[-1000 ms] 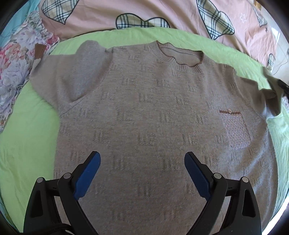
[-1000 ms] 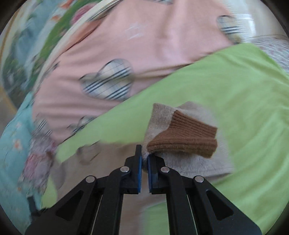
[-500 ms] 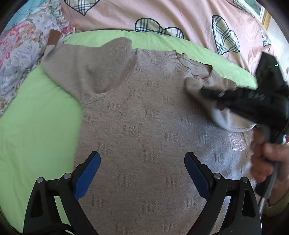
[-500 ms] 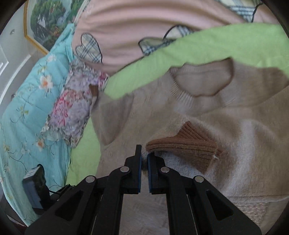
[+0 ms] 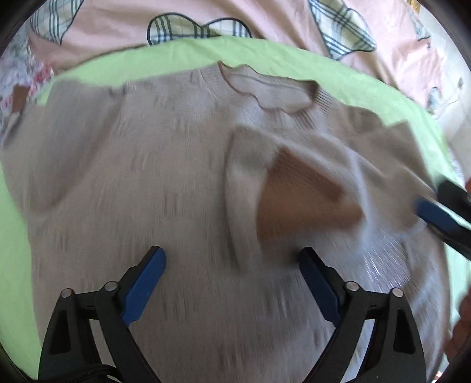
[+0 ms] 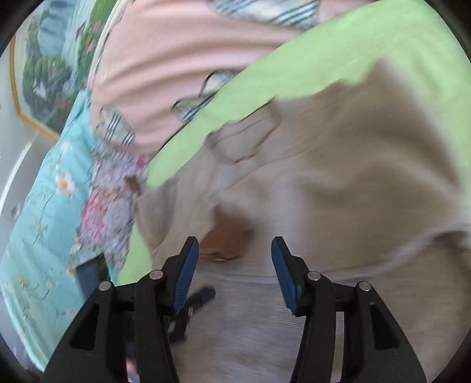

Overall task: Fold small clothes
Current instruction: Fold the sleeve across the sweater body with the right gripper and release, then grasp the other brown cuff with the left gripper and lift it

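Sweater: right sleeve laid in, left sleeve next

Sweater (image 5: 147,176) lies flat, front up, on the green sheet (image 5: 182,56), neckline (image 5: 265,91) toward the pink quilt (image 5: 265,20). Both views are motion-blurred, so fine detail is unreliable.

Right sleeve (image 5: 282,182) sits folded inward across the chest, its brown cuff (image 5: 300,200) showing near the middle of the body. From the right wrist view the same cuff (image 6: 229,238) lies just ahead of the right gripper (image 6: 234,256), whose blue pads stand apart with nothing between them. I read this as the sleeve fold set down and let go.

Left gripper (image 5: 232,274) hangs over the lower body of the sweater, pads wide apart, holding nothing. Whether it touches the knit, I cannot tell.

Left sleeve (image 5: 41,153) is spread outward toward the floral cloth (image 5: 20,76), not yet folded.

Judgement: the task is early, one sleeve of two in. My next move should be the left gripper going to the left cuff, pinching it and carrying it inward to mirror the first fold. Knit is soft; a shallow pinch may slip.
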`<action>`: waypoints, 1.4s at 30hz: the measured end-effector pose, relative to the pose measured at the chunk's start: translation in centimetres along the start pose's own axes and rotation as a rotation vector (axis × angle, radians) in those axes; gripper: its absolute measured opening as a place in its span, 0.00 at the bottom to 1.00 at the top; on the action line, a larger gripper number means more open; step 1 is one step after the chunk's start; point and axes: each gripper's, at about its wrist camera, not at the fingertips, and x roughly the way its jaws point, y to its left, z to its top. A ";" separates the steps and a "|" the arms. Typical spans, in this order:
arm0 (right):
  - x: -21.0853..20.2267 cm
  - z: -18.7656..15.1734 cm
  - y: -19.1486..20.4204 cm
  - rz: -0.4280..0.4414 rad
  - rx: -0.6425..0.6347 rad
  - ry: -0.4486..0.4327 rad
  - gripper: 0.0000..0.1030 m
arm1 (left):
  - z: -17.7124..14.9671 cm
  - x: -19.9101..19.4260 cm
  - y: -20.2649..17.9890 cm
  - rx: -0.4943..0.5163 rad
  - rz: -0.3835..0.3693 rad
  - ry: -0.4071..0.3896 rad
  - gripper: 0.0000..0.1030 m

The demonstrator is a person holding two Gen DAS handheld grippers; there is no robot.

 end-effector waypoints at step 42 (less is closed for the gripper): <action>1.5 6.3 -6.7 -0.457 -0.092 -0.012 0.28 | -3.9 -3.8 11.0 -0.252 -0.171 -0.158 0.06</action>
